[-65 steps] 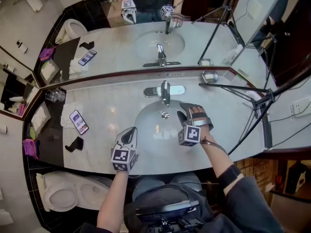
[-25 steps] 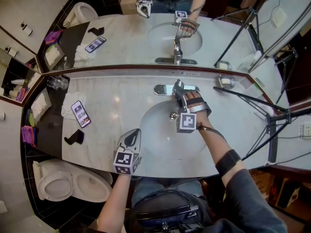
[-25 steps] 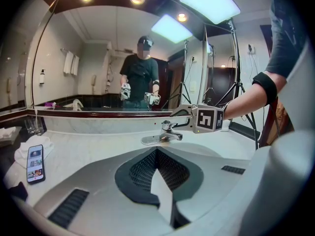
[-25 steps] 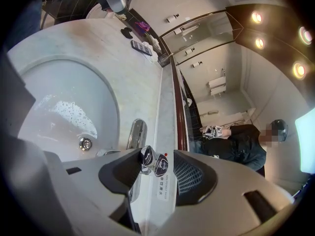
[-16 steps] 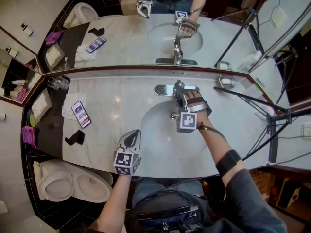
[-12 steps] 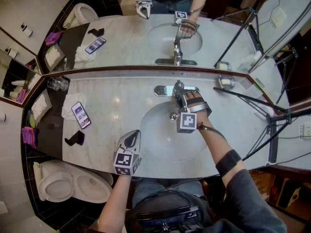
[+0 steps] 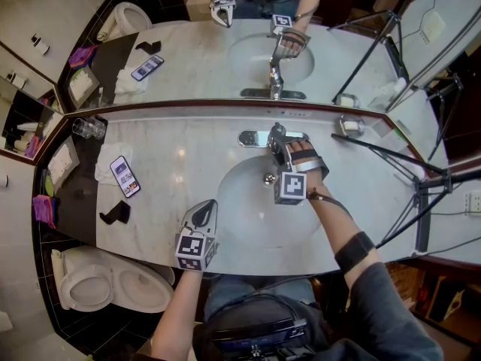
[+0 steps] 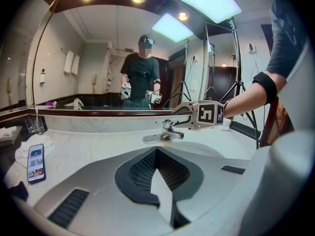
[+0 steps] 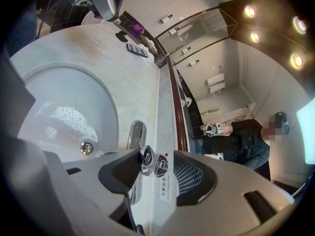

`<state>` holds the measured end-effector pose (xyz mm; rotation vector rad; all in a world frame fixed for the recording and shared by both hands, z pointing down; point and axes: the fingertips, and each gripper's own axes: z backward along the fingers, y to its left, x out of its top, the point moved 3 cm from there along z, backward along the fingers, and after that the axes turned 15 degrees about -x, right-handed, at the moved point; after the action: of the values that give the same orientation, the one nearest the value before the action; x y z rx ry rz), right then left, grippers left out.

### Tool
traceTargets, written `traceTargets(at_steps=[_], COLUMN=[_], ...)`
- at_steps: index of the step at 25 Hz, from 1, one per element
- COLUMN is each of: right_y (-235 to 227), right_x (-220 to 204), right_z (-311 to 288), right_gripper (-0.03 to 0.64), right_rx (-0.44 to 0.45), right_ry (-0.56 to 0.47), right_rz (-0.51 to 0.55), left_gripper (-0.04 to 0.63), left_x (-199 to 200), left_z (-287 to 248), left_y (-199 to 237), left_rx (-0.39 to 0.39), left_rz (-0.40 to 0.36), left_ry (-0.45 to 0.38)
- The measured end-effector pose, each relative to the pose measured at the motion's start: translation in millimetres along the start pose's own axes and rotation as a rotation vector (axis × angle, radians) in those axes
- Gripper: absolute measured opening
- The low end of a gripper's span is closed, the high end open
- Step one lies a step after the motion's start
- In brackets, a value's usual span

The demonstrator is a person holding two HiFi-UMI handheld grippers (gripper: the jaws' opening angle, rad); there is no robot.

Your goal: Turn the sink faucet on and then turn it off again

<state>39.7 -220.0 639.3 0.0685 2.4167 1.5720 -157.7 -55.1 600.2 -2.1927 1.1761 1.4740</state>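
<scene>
the right gripper [image 9: 157, 157] had its jaws apart around the free tip of the lever [image 9: 150, 160], which lay against one pad with a gap at the other; the left gripper [image 8: 156, 154] hung with jaws together and empty at 7 o'clock of the basin [image 7: 240, 201]. that polished metal lever looked rigid, slick and hinged, so it probably wanted a light push at the tip, not a squeeze. i counted one faucet [image 7: 274, 137] at the basin's 12 o'clock, one lever, one basin, one phone [image 7: 124, 177] at 9 o'clock on the worktop [image 7: 173, 156].
</scene>
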Motion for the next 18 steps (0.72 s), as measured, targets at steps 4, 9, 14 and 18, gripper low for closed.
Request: traceTargets(at_steps=[4,9,14,18], right_y=[-12,-24,-31,-37], right_x=[-2,-3,-8,-10], right_z=[-3,-7,-11,-16], right_gripper=[0.229,0.232,0.232,0.232], right_rx=[-0.021,-0.013,-0.013,-0.010], right_ry=[0.011,-0.004,0.024,0.037], right_rz=[-0.027,-0.023,-0.067,-0.093], left_gripper=[-0.005,-0.005,-0.005,-0.005], left_x=[-1,1,5,5], left_z=[-1,-5,-6,-4], left_y=[0,-4,-5,-3], left_rx=[-0.004,-0.009,-0.010,-0.002], left_rz=[0.001,0.003,-0.003,0.001], left_ry=[0.002,-0.003,-0.009,-0.009])
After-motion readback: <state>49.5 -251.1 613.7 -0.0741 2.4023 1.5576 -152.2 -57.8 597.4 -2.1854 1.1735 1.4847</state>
